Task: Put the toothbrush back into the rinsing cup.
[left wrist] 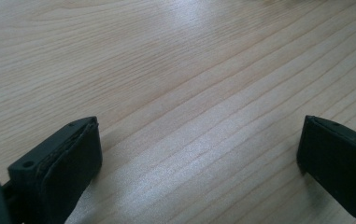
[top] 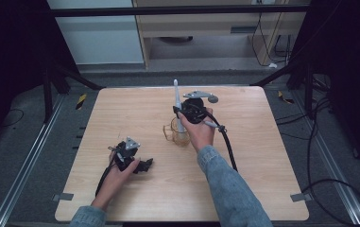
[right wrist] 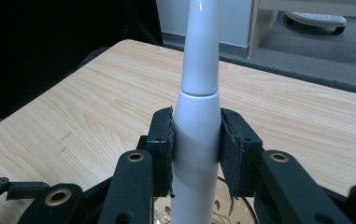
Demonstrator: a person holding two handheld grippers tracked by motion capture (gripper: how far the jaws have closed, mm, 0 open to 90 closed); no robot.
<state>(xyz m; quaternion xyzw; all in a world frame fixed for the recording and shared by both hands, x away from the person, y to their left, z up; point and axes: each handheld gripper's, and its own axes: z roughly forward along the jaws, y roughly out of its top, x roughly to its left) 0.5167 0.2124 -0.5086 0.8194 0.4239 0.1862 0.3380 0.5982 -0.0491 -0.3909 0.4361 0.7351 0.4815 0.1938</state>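
Right tongs (right wrist: 196,149) around toothbrush (right wrist: 199,84) (upright)

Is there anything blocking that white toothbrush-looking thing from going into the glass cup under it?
Nothing visible does. The right gripper is clamped on the white toothbrush handle, holding it upright directly over the clear glass cup. The cup's mouth looks open, and the left gripper rests apart on the table.

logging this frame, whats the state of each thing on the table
electric toothbrush: upright, clamped, lower end in the cup
glass cup: upright on the table, amber tinted
right gripper: jaws shut on the toothbrush
left gripper: jaws open, nothing between them, low over the table
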